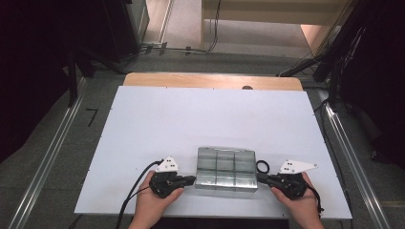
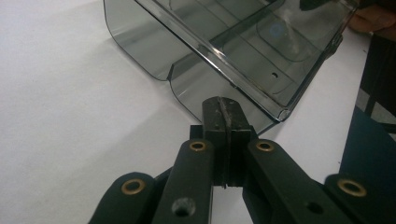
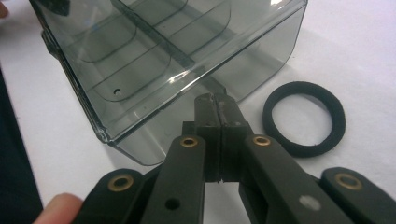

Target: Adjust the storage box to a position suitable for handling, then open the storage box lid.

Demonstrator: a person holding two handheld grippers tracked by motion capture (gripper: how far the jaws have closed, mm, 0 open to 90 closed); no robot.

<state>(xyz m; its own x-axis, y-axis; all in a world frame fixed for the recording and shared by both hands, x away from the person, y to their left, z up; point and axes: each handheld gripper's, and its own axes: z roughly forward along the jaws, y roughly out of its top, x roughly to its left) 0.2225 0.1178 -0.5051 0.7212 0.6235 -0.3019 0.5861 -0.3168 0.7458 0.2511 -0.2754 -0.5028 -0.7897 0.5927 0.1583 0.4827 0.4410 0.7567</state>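
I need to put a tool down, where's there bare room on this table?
The white table is bare across its far half, beyond the clear plastic box, and along both side edges. It is crowded at the near edge: the left gripper and right gripper flank the box, with a black ring beside it.

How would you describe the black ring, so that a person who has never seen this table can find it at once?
Start from the white table and find the clear box with compartments near its front edge. The black ring lies flat on the table just off the box's right end, beside the right gripper. It is the one small, round, soft-looking loop there.
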